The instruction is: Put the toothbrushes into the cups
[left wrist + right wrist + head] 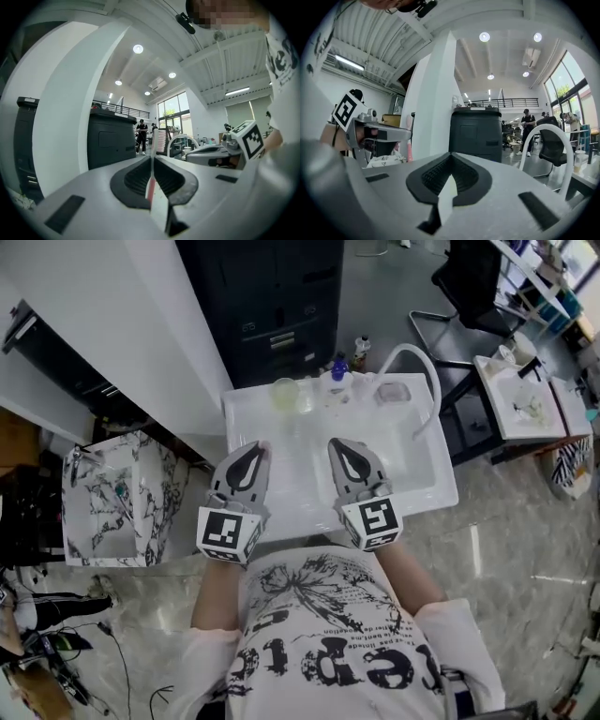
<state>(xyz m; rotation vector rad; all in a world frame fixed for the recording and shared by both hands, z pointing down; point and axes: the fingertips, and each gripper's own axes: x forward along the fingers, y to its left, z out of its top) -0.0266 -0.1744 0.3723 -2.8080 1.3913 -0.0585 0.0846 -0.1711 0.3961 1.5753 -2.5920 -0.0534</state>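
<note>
Head view looks steeply down on a tall dark cabinet (pixel 272 296) standing behind a white washbasin (pixel 309 479), with a smaller marbled basin (pixel 117 498) off to the left on the floor. The person stands right up against the white washbasin's front edge with both tools held out over it. A white arched faucet (pixel 437 395) rises from the back right corner. The left gripper (pixel 251 454) sits over the left part of the basin and the right gripper (pixel 342 448) just beside it, the two apart and both pointing toward the back ledge. Along that ledge stand a yellowish clear cup (pixel 286 395), a blue-capped bottle (pixel 339 365) and a second clear cup (pixel 389 390), all well ahead of the jaw tips. In the left gripper view the jaws are pressed onto a pink-handled toothbrush (pixel 151 185), which stands upright between them with its bristled head poking up past the tips. In the right gripper view the jaws meet at the tips with nothing between them.
</note>
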